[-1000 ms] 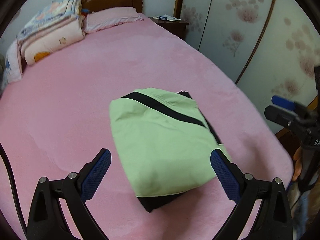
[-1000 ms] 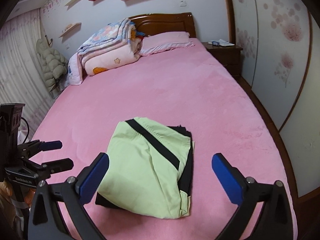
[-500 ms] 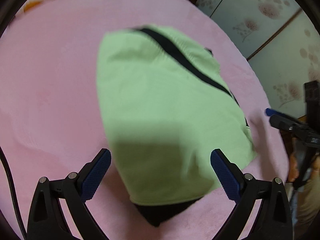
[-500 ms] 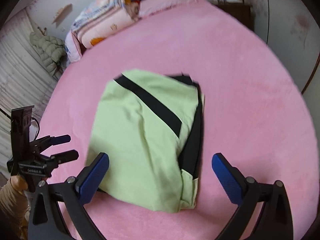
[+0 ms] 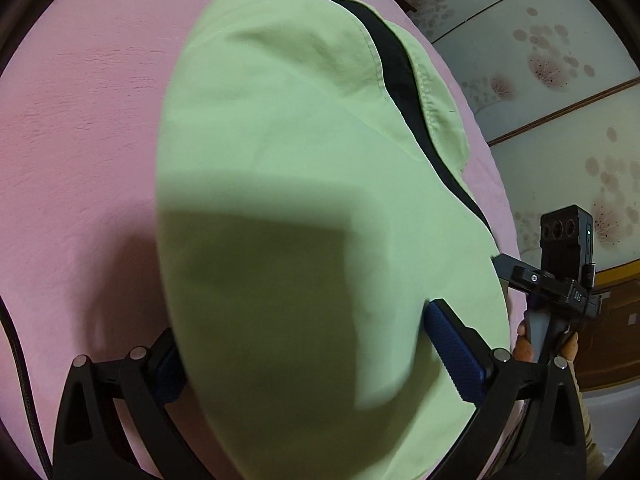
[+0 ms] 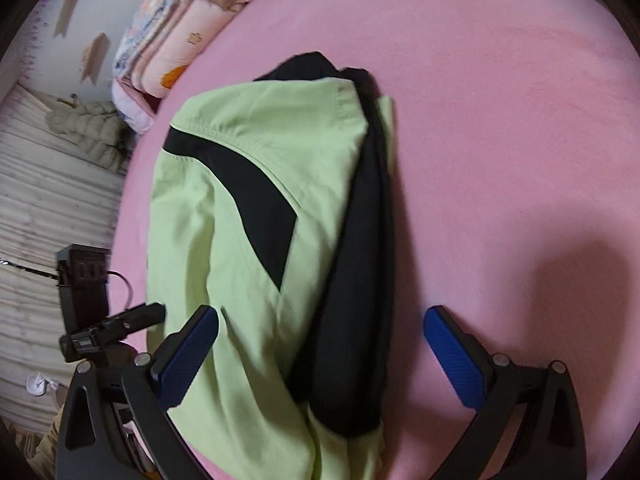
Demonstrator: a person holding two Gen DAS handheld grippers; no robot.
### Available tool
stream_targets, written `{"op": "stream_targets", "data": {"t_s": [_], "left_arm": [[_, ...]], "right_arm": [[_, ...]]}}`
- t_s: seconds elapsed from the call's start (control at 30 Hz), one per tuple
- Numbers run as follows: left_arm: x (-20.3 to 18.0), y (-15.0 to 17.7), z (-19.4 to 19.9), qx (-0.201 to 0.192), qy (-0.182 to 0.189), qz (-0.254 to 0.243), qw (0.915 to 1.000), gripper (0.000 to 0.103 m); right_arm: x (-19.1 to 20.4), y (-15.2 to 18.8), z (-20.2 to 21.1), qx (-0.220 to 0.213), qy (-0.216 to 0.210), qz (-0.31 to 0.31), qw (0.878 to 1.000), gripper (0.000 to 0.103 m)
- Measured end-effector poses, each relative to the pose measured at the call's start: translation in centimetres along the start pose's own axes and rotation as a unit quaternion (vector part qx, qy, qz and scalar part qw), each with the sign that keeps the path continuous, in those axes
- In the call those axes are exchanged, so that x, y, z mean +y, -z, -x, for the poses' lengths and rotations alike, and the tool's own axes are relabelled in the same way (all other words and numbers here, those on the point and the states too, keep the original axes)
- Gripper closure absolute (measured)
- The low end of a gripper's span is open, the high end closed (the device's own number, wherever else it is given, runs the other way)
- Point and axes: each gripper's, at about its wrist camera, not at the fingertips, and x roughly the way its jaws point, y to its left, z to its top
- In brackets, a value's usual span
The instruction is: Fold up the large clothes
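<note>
I am lowering both spread, empty grippers, left (image 5: 316,354) and right (image 6: 320,354), astride the near end of the folded lime-green jacket with black panels (image 6: 256,216) lying on the pink plush bedspread (image 6: 500,140), risking a shallow pinch catching only top layers, spilling folds.

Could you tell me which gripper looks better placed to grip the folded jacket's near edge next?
Probably left: the left gripper already straddles the jacket edge, fingers open. The right gripper is open over its black side.
</note>
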Motion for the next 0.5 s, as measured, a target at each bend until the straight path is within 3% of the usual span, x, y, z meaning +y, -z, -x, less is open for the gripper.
{"op": "stream_targets", "data": {"t_s": [0.07,0.1,0.13,0.2,0.23,0.27,0.33,0.4,0.5], "left_arm": [[0.3,-0.2,-0.3,-0.001,0.006,0.002,1.0,0.001],[0.4,-0.4,-0.4,-0.002,0.008,0.002,1.0,0.001],[0.4,-0.2,-0.4,-0.004,0.009,0.003,0.9999,0.001],[0.2,-0.2,-0.2,-0.011,0.003,0.004,0.9999,0.001],[0.2,0.0,0.0,-0.015,-0.002,0.004,0.9999,0.004],[0.1,0.3,0.3,-0.021,-0.012,0.001,0.9997,0.009],[-0.6,0.8,0.9,-0.029,-0.036,-0.016,0.9988,0.018],[-1.2,1.1,2.0,-0.037,-0.055,-0.033,0.9973,0.028],[-2.6,1.6,3.7,-0.049,-0.075,-0.056,0.9944,0.046]], "right_arm": [[0.7,-0.7,-0.8,0.0,-0.006,0.016,1.0,0.009],[1.0,-1.0,-1.4,0.005,-0.008,0.025,1.0,0.021],[1.3,-1.3,-2.0,0.013,-0.003,0.03,0.999,0.028],[1.8,-1.5,-2.7,0.012,-0.005,0.035,0.999,0.032],[1.9,-1.6,-2.8,0.011,-0.006,0.035,0.999,0.041],[2.0,-1.6,-2.9,0.009,-0.005,0.036,0.999,0.046],[2.3,-1.5,-2.6,0.002,-0.012,0.036,0.999,0.07],[3.0,-1.1,-2.0,-0.011,-0.011,0.046,0.999,0.08],[5.0,-0.4,-1.3,-0.024,0.015,0.072,0.997,0.086]]}}
